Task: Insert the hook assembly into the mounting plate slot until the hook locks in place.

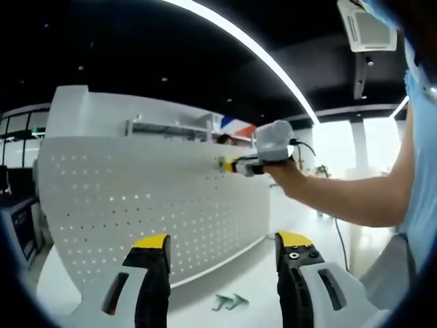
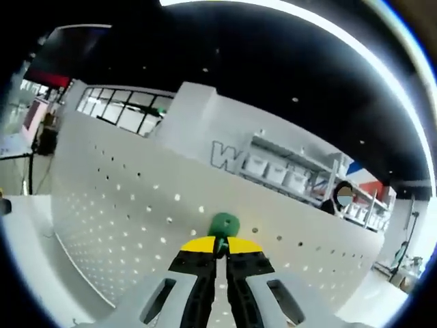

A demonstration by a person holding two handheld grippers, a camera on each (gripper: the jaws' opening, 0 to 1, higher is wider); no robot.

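Right claw (image 2: pixel 220 247) pinches green hook (image 2: pixel 224 223) at pegboard (image 2: pixel 123 205); left claw (image 1: pixel 222 240) spread.

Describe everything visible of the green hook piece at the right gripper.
The green hook piece looks like rounded plastic, small, with its shape mostly hidden. It sits at the yellow tips of the right gripper, whose jaws are closed on it, pressed against the white perforated mounting plate. Whether it has locked cannot be told.

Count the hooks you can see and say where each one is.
3. One green hook is pinched in the right tongs against the pegboard. Two more hooks lie on the white table below the board; others may be hidden.
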